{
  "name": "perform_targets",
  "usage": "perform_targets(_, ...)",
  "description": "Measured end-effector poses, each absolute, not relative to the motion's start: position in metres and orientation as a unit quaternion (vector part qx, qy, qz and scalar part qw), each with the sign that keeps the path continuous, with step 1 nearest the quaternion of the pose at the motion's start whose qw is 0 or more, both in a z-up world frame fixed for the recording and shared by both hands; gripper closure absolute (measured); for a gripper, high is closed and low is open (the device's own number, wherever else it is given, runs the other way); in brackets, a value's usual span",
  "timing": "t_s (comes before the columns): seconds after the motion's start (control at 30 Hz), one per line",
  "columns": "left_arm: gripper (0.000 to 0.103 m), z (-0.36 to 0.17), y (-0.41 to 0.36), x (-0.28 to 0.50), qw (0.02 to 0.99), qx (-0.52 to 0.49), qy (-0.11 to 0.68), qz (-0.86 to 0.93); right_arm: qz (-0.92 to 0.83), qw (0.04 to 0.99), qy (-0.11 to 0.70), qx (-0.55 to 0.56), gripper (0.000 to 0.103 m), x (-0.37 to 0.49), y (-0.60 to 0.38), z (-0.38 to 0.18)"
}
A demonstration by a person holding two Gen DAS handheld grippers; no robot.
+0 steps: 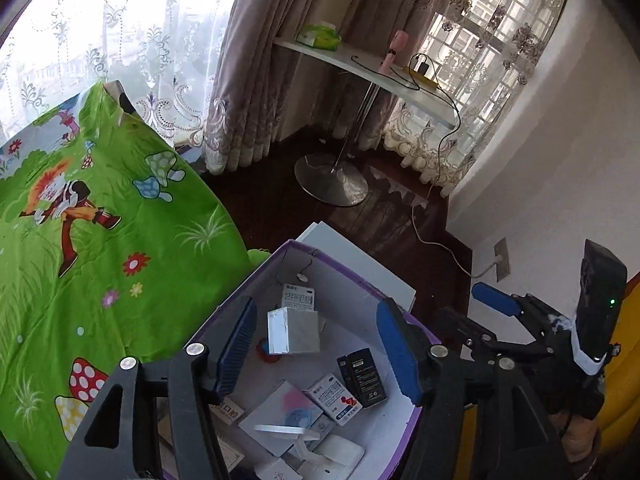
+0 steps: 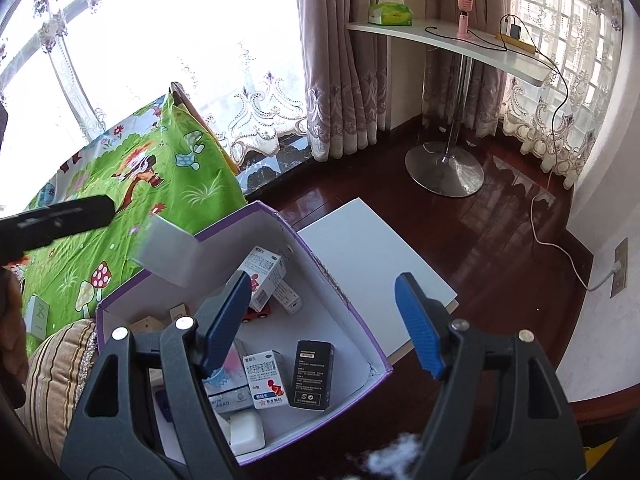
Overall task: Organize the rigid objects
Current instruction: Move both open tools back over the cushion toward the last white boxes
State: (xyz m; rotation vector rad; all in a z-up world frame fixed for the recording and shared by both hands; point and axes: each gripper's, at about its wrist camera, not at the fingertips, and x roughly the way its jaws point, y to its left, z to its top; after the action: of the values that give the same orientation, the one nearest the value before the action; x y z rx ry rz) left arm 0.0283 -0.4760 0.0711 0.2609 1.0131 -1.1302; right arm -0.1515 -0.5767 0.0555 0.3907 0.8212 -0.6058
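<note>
Your left gripper (image 1: 318,346) hangs over the purple-edged box (image 1: 400,446) with its blue fingers (image 1: 398,354) spread wide and nothing between them. Just beyond the fingers a silver-grey box (image 1: 294,330) is tilted in mid-air above the box's white interior, touching neither finger. In the right wrist view it (image 2: 170,254) appears blurred over the box's far left corner.

Your right gripper (image 2: 324,326) is also released, fingers wide apart and holding nothing, above the near right part of the same box (image 2: 374,344).

Inside, near you, lie a white medicine carton with red print (image 2: 266,380), a black carton (image 2: 312,376) just right of it, and a white block (image 2: 248,434) nearest of all. Farther in, another white medicine carton (image 2: 266,276) leans over a small red toy car (image 2: 256,315).

Left of the box spreads a green cartoon bedsheet (image 1: 100,232). Beyond the box lies a white board (image 2: 372,256) on dark wooden floor (image 2: 500,248), then a white stand table (image 2: 460,44) by the curtains (image 2: 340,60).
</note>
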Motion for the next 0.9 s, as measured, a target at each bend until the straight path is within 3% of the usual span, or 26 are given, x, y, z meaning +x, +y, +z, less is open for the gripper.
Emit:
perform_targets(0.3,0.039,0.084,-0.393,0.043,0.749,0.078,0.439,-0.490,-0.266,0.861,0.398,0.172,0.026,-0.138,-0.558,0.056)
perform_targets(0.9,0.038,0.054,-0.174,0.073,0.814,-0.063,0.465,-0.343,-0.171,0.876,0.435,0.122,0.024,-0.084,-0.478,0.053)
